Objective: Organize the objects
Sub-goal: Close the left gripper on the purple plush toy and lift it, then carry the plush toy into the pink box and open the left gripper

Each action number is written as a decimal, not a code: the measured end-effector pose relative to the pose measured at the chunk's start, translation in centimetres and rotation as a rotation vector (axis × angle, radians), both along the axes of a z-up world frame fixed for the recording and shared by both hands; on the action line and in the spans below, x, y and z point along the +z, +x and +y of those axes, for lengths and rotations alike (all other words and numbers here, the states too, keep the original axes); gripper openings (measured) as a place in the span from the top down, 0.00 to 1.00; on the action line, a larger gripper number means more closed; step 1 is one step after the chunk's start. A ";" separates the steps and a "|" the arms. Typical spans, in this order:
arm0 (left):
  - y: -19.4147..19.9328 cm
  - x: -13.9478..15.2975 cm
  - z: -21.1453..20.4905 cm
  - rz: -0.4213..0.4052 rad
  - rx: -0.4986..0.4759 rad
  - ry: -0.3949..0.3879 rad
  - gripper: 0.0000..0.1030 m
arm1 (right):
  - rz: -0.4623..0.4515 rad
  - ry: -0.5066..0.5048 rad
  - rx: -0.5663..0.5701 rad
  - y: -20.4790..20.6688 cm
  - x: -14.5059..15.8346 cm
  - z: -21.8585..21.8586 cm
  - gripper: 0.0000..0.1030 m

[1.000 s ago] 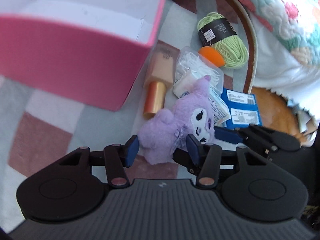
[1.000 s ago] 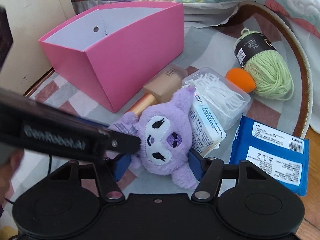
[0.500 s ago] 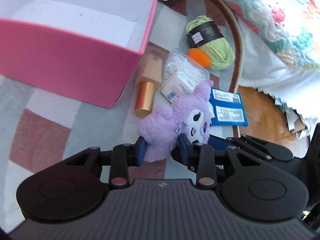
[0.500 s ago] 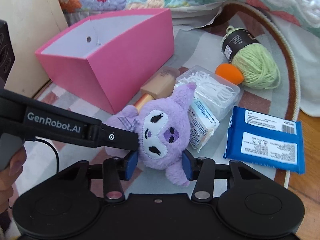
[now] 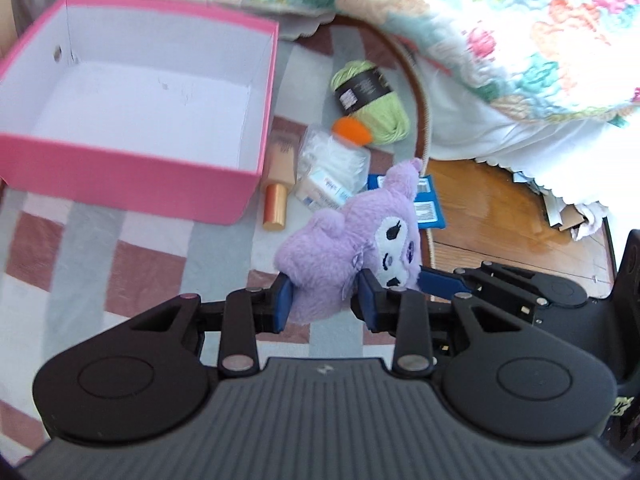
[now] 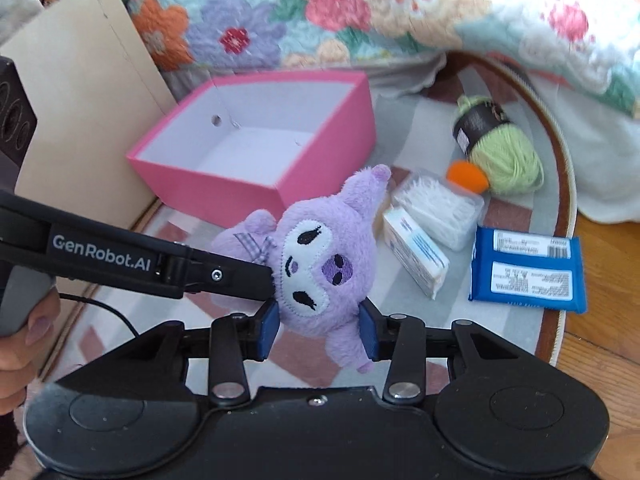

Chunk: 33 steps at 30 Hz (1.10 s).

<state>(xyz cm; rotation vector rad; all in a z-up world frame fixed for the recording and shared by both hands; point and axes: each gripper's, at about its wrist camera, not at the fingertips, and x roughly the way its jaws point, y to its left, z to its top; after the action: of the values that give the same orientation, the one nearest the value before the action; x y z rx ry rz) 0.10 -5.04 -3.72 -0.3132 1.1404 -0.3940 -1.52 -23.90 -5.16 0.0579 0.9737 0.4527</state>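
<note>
The soft purple plush toy with a white embroidered face [image 6: 320, 256] hangs in the air, gripped by both tools at once. The left gripper [image 5: 325, 300] pinches the toy's body between its blue-padded jaws. The right gripper [image 6: 318, 330] has its jaws closing on the toy's head, the blue pads pressing into the fur on either side.

Beyond the toy sits the open pink cardboard box with a white inside [image 5: 132, 172], resting on a checked rug of pink, grey and white squares [image 5: 132, 272]. Just beside the box's corner lies a beige tube with a gold cap [image 5: 278, 184], and next to it a clear plastic tub of white sticks [image 6: 440, 208] with a small white and blue packet [image 6: 414, 256] leaning against it. A flat blue wrapped packet with white labels [image 6: 528, 268] lies near the rug's edge. Farther back a ball of light green yarn with a black band [image 6: 500, 148] touches a small orange object [image 6: 468, 175], possibly a sponge, though it is too blurred to be sure. A flowered quilt [image 6: 360, 8] fills the background.
</note>
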 end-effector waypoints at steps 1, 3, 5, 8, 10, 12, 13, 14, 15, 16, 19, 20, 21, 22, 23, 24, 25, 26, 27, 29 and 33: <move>-0.1 1.0 0.2 -0.008 -0.003 0.006 0.68 | -0.010 -0.003 0.006 -0.1 0.9 0.2 0.54; -0.3 2.8 0.8 -0.016 -0.002 0.021 0.68 | -0.027 -0.010 0.018 -0.3 2.7 0.8 0.54; -0.4 4.4 1.6 -0.032 -0.004 0.037 0.67 | -0.033 -0.003 0.028 -0.3 4.3 1.3 0.54; 0.0 6.7 3.0 -0.051 -0.006 0.058 0.67 | -0.038 0.029 0.036 0.2 6.2 2.1 0.54; 0.7 8.0 3.8 -0.067 -0.009 0.081 0.67 | -0.053 0.039 0.050 0.7 7.6 3.0 0.55; 1.6 9.3 4.5 -0.084 -0.021 0.108 0.67 | -0.064 0.052 0.062 1.3 8.9 3.9 0.55; 2.0 9.9 4.9 -0.093 -0.026 0.123 0.67 | -0.066 0.058 0.065 1.7 9.4 4.4 0.56; 2.5 10.5 5.3 -0.101 -0.033 0.136 0.67 | -0.068 0.068 0.066 2.2 9.9 4.8 0.56; 3.0 11.0 5.7 -0.108 -0.037 0.145 0.67 | -0.067 0.078 0.068 2.8 10.4 5.2 0.56; 3.6 11.4 6.1 -0.112 -0.040 0.154 0.67 | -0.068 0.085 0.069 3.4 10.8 5.6 0.56; 5.6 12.2 7.2 -0.134 -0.047 0.187 0.67 | -0.074 0.089 0.075 5.1 11.8 7.1 0.56; 6.3 12.2 7.4 -0.141 -0.049 0.199 0.67 | -0.076 0.087 0.078 5.8 12.0 7.7 0.56; 7.1 12.0 7.6 -0.144 -0.049 0.211 0.67 | -0.075 0.084 0.079 6.6 12.0 8.2 0.56; 8.0 11.7 7.9 -0.144 -0.049 0.222 0.67 | -0.068 0.084 0.077 7.5 12.0 8.7 0.56; 8.9 11.3 8.0 -0.146 -0.048 0.230 0.67 | -0.056 0.086 0.073 8.4 11.8 9.1 0.56; 9.9 10.7 8.2 -0.144 -0.045 0.238 0.67 | -0.041 0.087 0.065 9.4 11.5 9.6 0.56; 10.9 9.9 8.5 -0.141 -0.042 0.247 0.67 | -0.029 0.085 0.057 10.4 11.0 10.1 0.56; 11.9 9.1 8.7 -0.136 -0.037 0.254 0.68 | -0.018 0.080 0.051 11.5 10.5 10.6 0.56; 12.8 8.2 9.0 -0.131 -0.034 0.264 0.68 | -0.005 0.076 0.047 12.6 9.9 11.2 0.56; 14.5 6.4 9.3 -0.122 -0.029 0.286 0.68 | 0.024 0.074 0.041 14.6 8.3 12.0 0.56; 17.3 2.8 9.8 -0.099 -0.022 0.310 0.68 | 0.084 0.082 0.030 17.9 4.6 13.4 0.56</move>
<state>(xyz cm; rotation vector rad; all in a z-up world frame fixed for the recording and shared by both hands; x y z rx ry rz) 17.43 4.76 -0.95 -0.0091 1.0895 -0.2442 16.39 -10.52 -0.58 0.1374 1.0398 0.5208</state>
